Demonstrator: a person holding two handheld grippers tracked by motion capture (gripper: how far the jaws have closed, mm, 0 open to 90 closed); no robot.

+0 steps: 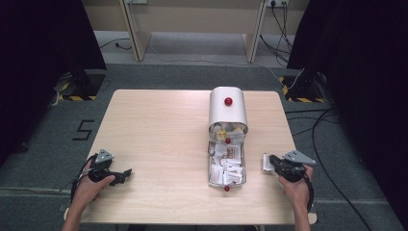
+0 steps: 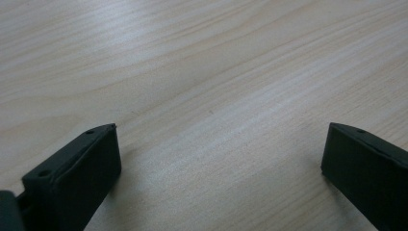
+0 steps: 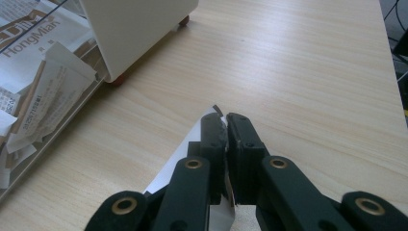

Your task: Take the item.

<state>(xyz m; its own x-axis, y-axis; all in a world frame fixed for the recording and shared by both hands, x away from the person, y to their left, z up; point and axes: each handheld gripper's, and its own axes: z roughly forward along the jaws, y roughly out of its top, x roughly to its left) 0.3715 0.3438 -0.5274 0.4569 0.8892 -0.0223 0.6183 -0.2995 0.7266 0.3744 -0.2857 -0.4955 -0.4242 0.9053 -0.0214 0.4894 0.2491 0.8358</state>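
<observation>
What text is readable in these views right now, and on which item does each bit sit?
"HongMian": on a white packet in the clear tray.
"5": black mark on the grey floor left of the table.
Small digits run along the folded packet nearby: too blurred to read.
The white packet in the right gripper: no print visible.

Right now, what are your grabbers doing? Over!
Right gripper shut on a white paper packet, beside the open packet box. Left gripper open, empty, over bare table. Nothing in the way.
</observation>
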